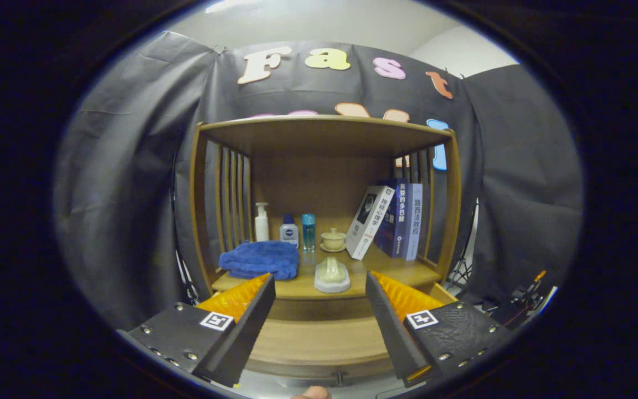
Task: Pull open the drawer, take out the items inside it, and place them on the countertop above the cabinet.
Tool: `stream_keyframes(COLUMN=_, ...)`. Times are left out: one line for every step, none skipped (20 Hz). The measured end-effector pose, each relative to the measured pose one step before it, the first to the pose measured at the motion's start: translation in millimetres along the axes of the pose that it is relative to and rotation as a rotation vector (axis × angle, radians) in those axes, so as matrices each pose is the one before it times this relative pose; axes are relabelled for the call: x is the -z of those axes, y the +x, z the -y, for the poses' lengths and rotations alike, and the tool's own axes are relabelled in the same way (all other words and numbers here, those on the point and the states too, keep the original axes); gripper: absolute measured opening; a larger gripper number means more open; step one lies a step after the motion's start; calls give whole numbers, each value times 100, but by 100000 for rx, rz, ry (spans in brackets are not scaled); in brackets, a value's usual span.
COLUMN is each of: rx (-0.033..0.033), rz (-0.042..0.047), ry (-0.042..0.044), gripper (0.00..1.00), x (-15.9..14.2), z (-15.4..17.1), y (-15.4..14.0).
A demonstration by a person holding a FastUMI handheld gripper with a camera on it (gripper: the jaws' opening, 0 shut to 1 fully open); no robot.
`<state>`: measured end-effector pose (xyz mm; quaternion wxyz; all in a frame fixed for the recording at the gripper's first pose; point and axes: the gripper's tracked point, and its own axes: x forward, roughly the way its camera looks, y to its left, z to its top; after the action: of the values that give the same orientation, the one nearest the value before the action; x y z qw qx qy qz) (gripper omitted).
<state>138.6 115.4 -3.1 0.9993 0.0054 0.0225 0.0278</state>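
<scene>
Item one, my gripper (319,299): fingers spread wide and holding nothing, aimed level at the cabinet (322,221), a stance I judge suits approaching the drawer (319,338), whose closed front sits between and below them at 6 o'clock, its small handle (340,380) lowest. Item two, the countertop (396,271) just beyond the fingertips: blue towel (261,259) at 10 o'clock, pale lidded dish (332,275) at 12, bottles (288,228), a cup (333,240) and leaning books (388,220) pushed back, leaving front space for drawer items, which are hidden.

On the table stood three bottles (288,229), three books (390,220), one folded blue towel (260,259), one lidded cup (333,240) and one pale figurine (332,275).
</scene>
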Motion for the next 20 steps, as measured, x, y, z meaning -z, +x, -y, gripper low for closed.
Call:
stream_keyframes(rx=-1236, rz=578, ry=97, gripper=98, x=437, z=-217, y=-551)
stream_keyframes(rx=-68, rz=409, ry=-97, gripper=98, x=447, z=109, y=-638)
stream_keyframes(rx=108, rz=-14, ry=142, gripper=98, x=644, z=81, y=-550)
stream_keyframes(rx=-270, rz=239, ry=273, gripper=98, x=557, z=-15, y=-494)
stream_keyframes(rx=-244, rz=313, ry=162, gripper=98, x=521, z=-150, y=-483)
stream_keyframes(rx=483, rz=559, ry=53, gripper=98, x=477, z=126, y=-327)
stream_keyframes(rx=990, rz=506, ry=-54, gripper=98, x=552, z=326, y=-378)
stream_keyframes(rx=436, rz=-70, ry=400, gripper=98, x=739, z=153, y=-293)
stream_keyframes(rx=515, rz=-380, ry=435, gripper=98, x=754, z=120, y=-225)
stream_keyframes(rx=-274, rz=-568, ry=429, gripper=98, x=779, z=38, y=-290)
stream_keyframes(rx=-17, rz=-706, ry=84, gripper=98, x=919, z=-19, y=-295)
stream_keyframes(rx=366, rz=-971, ry=-800, gripper=98, x=961, z=240, y=-220)
stream_keyframes(rx=1201, rz=-1436, ry=-856, gripper=98, x=1193, z=439, y=-227)
stream_keyframes(rx=942, rz=-1790, ry=-434, gripper=98, x=1284, z=336, y=-225)
stream_keyframes(rx=1060, rz=-1549, ry=-86, gripper=98, x=1258, z=261, y=-127)
stream_keyframes(rx=1091, rz=-1669, ry=438, gripper=98, x=1072, z=328, y=56)
stream_keyframes(rx=1367, rz=-907, ry=318, gripper=98, x=1011, z=391, y=225)
stream_keyframes(rx=1216, rz=-111, ry=274, gripper=98, x=616, z=428, y=129)
stream_keyframes(rx=2213, rz=-286, ry=126, gripper=98, x=489, z=-9, y=50)
stream_keyframes(rx=1442, rz=-874, ry=743, gripper=98, x=559, z=358, y=220)
